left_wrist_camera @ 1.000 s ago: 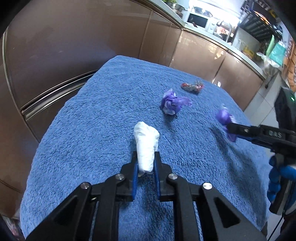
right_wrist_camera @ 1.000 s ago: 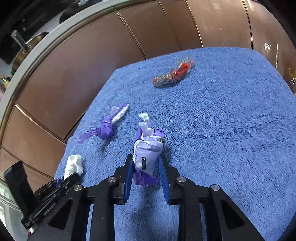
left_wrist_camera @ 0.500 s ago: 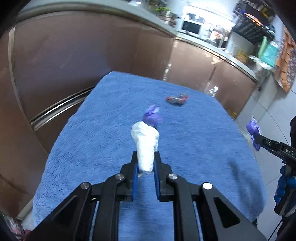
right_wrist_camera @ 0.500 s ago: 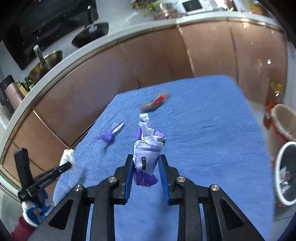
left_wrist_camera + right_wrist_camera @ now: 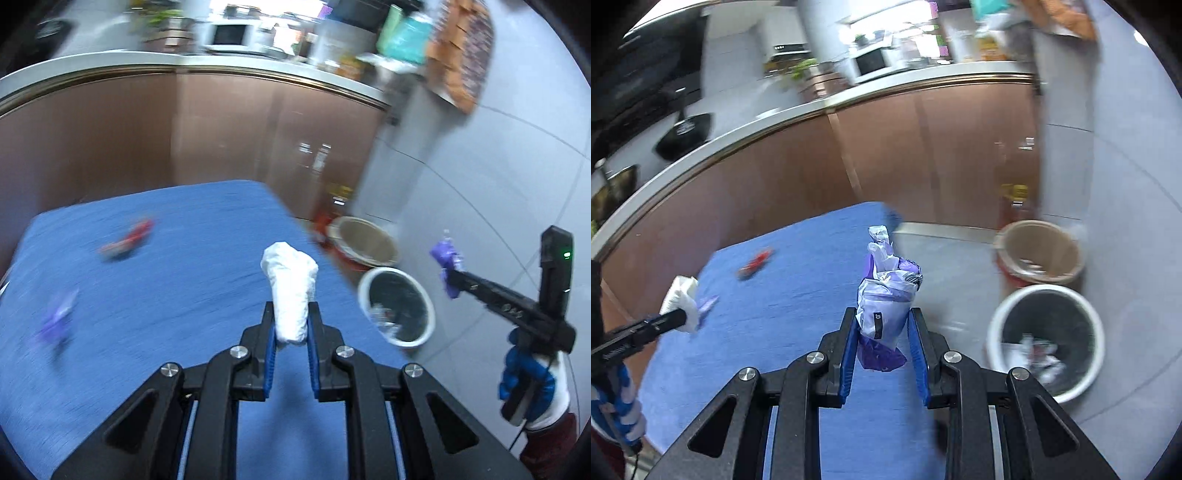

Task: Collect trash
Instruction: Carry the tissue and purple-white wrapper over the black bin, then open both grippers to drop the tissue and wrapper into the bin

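Observation:
My left gripper (image 5: 290,319) is shut on a crumpled white tissue (image 5: 290,286), held above the right edge of the blue towel-covered table (image 5: 166,295). My right gripper (image 5: 882,325) is shut on a purple and white wrapper (image 5: 884,295), raised near the table's right edge. The white-rimmed trash bin (image 5: 1047,338) stands on the floor to the right, with paper scraps in it. In the left wrist view the same bin (image 5: 397,308) lies beyond the table edge, and the right gripper (image 5: 452,271) hovers to its right. A red wrapper (image 5: 127,242) and a purple wrapper (image 5: 57,317) lie on the towel.
A tan-lined red bin (image 5: 1039,253) stands behind the white one, with a bottle (image 5: 1015,206) beside it. Brown cabinet fronts (image 5: 221,129) rise behind the table under a white counter. Grey floor tiles (image 5: 480,184) spread to the right. A gloved hand (image 5: 526,384) holds the right gripper.
Both grippers swung right and rose with their trash still held. The view shifted from the tabletop toward the table's right edge, bringing the floor bins into view.

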The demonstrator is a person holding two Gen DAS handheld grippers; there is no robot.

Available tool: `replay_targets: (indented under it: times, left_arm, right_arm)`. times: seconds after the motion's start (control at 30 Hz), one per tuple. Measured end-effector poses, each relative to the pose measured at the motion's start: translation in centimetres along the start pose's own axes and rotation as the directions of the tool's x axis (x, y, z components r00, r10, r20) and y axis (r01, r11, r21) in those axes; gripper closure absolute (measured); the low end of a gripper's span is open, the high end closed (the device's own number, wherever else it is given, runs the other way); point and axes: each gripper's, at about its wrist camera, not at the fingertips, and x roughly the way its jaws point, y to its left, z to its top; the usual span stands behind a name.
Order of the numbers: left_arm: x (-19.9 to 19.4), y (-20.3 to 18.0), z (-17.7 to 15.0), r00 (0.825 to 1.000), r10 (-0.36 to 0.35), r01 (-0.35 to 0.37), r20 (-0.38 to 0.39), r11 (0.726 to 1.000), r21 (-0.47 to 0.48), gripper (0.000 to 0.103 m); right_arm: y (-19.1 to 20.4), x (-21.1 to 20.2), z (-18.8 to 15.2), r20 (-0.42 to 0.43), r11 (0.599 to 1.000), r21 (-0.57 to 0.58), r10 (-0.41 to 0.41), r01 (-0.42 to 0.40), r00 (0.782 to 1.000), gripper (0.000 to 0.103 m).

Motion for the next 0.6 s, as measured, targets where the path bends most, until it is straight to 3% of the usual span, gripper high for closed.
replay_targets:
  times: [0.17, 0.33, 0.6]
  left_arm:
    - [7.9, -7.3, 3.6, 0.99, -0.113, 0.12, -0.079, 0.989, 0.086, 0.089]
    - [16.4, -13.9, 6.0, 0.965, -0.191, 0.217, -0.179, 0.966, 0.143, 0.089]
    - [27.0, -20.8, 7.8, 0.93, -0.229, 0.281, -0.286, 0.947, 0.157, 0.085]
  right_arm:
    - [-6.7, 1.4, 0.2, -0.026, 0.991, 0.061, -0.121, 0.122, 0.992, 0.078]
    - [-12.3, 4.0, -0.1, -0.079, 0.971, 0.11, -0.206, 0.214, 0.975, 0.078]
    - [-17.9, 7.8, -0.2, -0.157, 0.946, 0.137, -0.272, 0.294, 0.949, 0.075]
